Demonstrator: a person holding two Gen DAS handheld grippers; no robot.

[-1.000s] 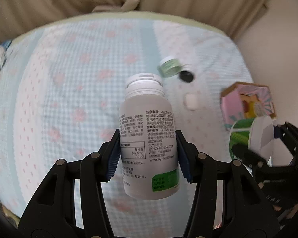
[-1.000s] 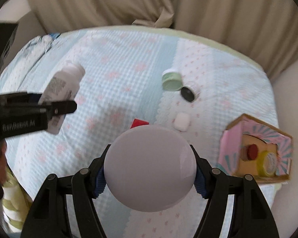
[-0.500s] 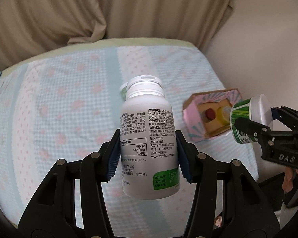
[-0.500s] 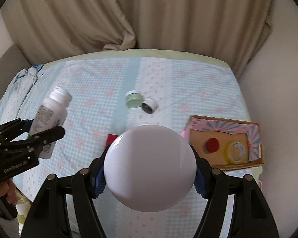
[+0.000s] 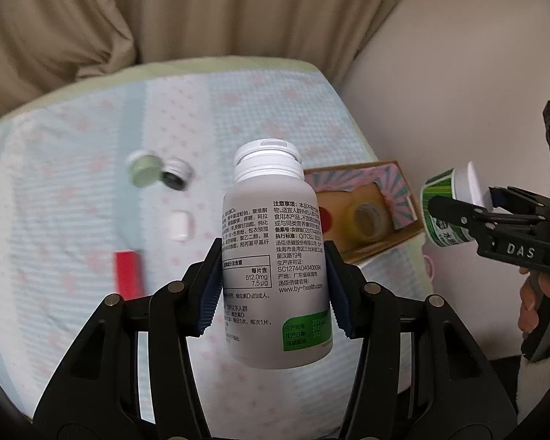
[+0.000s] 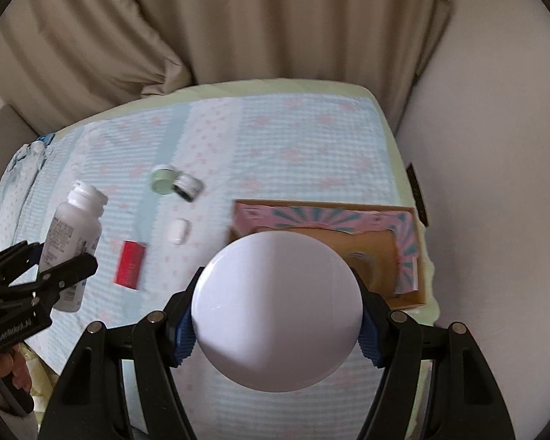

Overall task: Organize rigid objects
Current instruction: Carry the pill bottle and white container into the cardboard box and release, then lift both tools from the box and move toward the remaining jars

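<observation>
My left gripper (image 5: 273,286) is shut on a white supplement bottle (image 5: 275,256) with Chinese text, held upright above the bed; both show in the right wrist view (image 6: 73,245). My right gripper (image 6: 277,324) is shut on a green-labelled jar with a white lid (image 6: 277,311); the jar shows in the left wrist view (image 5: 447,207) at the right. A pink cardboard box (image 6: 330,216) lies open on the bed's right edge, with a red cap (image 5: 324,216) and a yellow jar (image 5: 368,218) inside.
On the checked bedspread (image 6: 275,139) lie a pale green jar (image 6: 163,181), a black jar (image 6: 189,187), a small white case (image 6: 178,231) and a red box (image 6: 130,264). Beige curtains (image 6: 238,25) hang behind. A wall stands to the right.
Both grippers have risen and drawn back from the bed with their loads. The box now lies just beyond the right gripper's jar; loose items sit further left in the left view.
</observation>
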